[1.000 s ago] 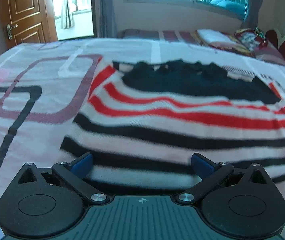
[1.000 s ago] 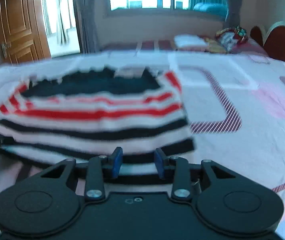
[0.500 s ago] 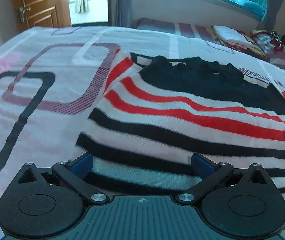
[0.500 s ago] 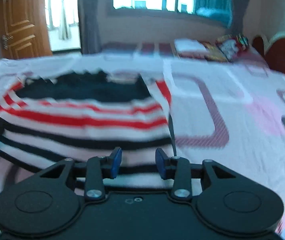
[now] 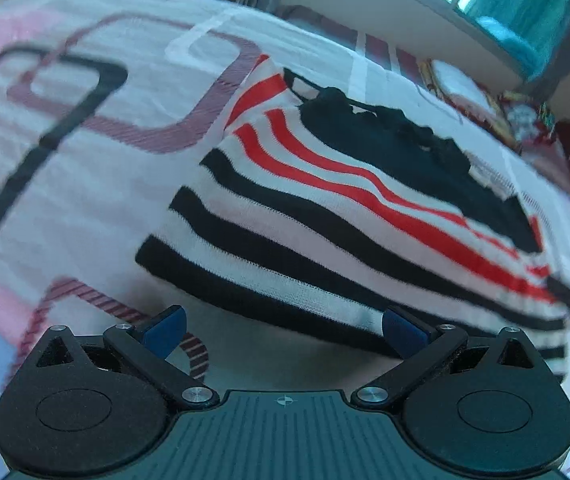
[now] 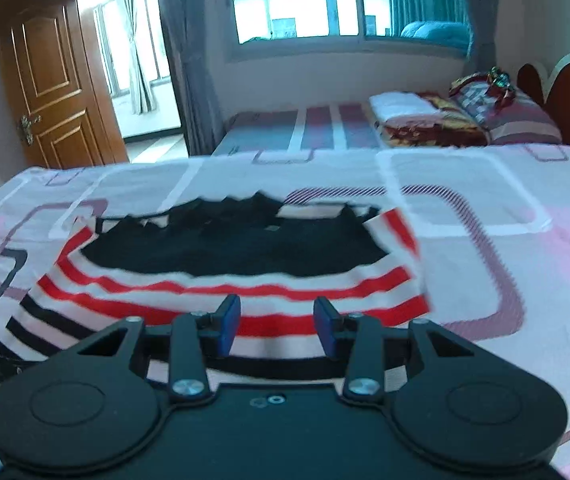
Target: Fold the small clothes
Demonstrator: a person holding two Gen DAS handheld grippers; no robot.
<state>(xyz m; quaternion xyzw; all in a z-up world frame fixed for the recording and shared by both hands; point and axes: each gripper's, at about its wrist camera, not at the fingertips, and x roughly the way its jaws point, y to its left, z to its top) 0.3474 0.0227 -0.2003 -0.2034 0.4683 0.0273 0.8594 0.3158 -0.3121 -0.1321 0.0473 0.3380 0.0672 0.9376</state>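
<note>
A small knitted garment [image 5: 325, 216] with white, black and red stripes and a black upper part lies flat on the patterned bedsheet [image 5: 85, 200]. My left gripper [image 5: 283, 320] hangs wide open just short of the garment's near hem, close to its left corner, with nothing between the fingers. In the right wrist view the same garment [image 6: 245, 288] lies ahead and below. My right gripper [image 6: 277, 312] hovers over its near right part with the jaws partly apart and opening. No cloth is caught between its blue pads.
The bedsheet [image 6: 485, 208] spreads wide to the right of the garment. Beyond it stands a second bed with folded bedding [image 6: 425, 120] and a red headboard [image 6: 565, 100]. A wooden door [image 6: 53, 80] stands at the far left under the window wall.
The left view has rolled and drawn back, so the garment's near hem now lies beyond the fingers. The right gripper has risen, seeing more of the room, and its jaws stand slightly wider.
</note>
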